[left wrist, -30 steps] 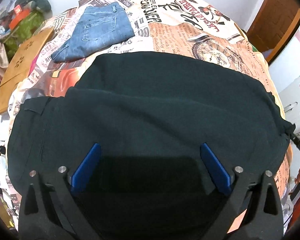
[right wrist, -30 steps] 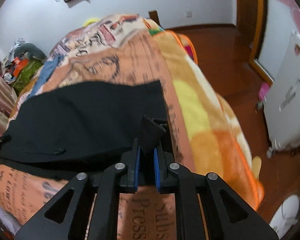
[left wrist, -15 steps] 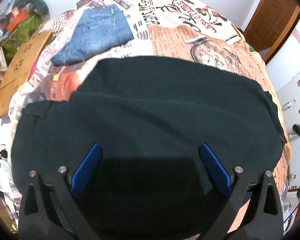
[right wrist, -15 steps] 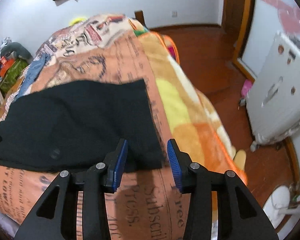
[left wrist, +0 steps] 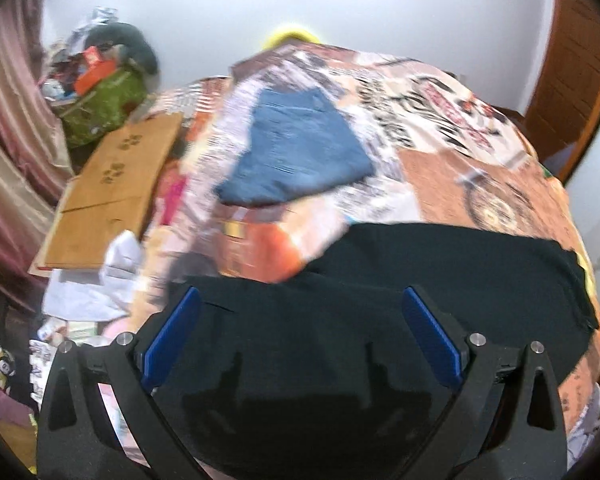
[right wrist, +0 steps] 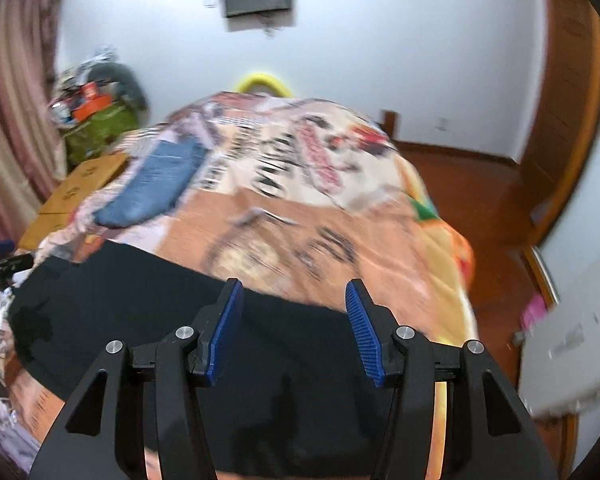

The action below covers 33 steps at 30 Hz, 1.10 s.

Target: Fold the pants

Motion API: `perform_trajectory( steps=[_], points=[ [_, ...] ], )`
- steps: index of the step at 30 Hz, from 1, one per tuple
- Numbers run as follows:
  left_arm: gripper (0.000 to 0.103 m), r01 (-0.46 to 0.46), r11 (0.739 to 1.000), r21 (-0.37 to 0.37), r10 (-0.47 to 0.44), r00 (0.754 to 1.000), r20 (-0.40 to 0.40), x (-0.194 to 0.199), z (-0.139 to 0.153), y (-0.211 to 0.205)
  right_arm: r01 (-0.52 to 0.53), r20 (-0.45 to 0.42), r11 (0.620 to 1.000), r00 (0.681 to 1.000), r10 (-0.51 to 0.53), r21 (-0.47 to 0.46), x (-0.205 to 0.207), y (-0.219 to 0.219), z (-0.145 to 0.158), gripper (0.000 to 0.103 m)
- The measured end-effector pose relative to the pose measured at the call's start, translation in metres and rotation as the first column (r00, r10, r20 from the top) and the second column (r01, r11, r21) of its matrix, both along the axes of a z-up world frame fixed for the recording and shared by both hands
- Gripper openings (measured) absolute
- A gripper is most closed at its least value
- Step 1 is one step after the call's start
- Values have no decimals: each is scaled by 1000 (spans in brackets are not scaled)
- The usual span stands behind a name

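**Folding nearly done: black pants lie doubled on the bed, both claws empty**

Lying across the near end of the bed (left wrist: 480,168), the black pants (left wrist: 340,340) look already folded at least once: in the left wrist view a stepped far edge suggests one layer laid over another, and the cloth forms a broad, fairly flat dark band. In the right wrist view the same pants (right wrist: 140,300) stretch from the left edge to just short of the blanket's orange border. The left claw (left wrist: 300,332) is spread wide with nothing between its blue pads; the pants are below it, not gripped. The right claw (right wrist: 292,328) is opening, its pads clear of the cloth, with only pants and blanket seen through the gap.

What is left, by my reading: perhaps one more fold to make the bundle compact, or simply smoothing it. Motion blur hides whether any wrinkles remain.

Further up the bed lie folded blue jeans (left wrist: 296,156), well apart from the black pants, so they are no obstacle. A flat cardboard box (left wrist: 112,196) sits off the bed's left side, with loose white cloth (left wrist: 100,284) and clutter below it, near the pants' left end. A green bag (left wrist: 100,108) of odds and ends stands by the curtain. Nothing rests on the pants themselves.
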<state>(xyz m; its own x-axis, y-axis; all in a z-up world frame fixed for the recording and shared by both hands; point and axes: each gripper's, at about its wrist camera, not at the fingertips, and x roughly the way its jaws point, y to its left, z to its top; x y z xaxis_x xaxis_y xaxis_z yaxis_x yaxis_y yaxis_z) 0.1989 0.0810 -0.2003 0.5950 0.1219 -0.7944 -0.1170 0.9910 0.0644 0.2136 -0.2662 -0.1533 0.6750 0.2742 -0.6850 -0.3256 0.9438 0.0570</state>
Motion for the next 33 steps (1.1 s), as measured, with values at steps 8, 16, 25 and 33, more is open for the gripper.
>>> perform_trajectory(
  steps=[8,16,25,33],
  points=[
    [101,-113,990,86,113,994,-3,5,-18,77,-228,-31,973,973,227,-23,34,107,-9,49],
    [90,-113,992,-57,109,991,-73,10,-57,126,-432,-102,899,900,424,-70,55,205,-40,49],
    [73,-134,962,-236,92,979,-181,27,-99,159,-540,-263,842,816,515,-24,81,266,-86,50],
    [37,-71,957,-283,6,974,-226,29,-120,142,-566,-370,824,758,537,37,95,282,-115,49]
  ],
)
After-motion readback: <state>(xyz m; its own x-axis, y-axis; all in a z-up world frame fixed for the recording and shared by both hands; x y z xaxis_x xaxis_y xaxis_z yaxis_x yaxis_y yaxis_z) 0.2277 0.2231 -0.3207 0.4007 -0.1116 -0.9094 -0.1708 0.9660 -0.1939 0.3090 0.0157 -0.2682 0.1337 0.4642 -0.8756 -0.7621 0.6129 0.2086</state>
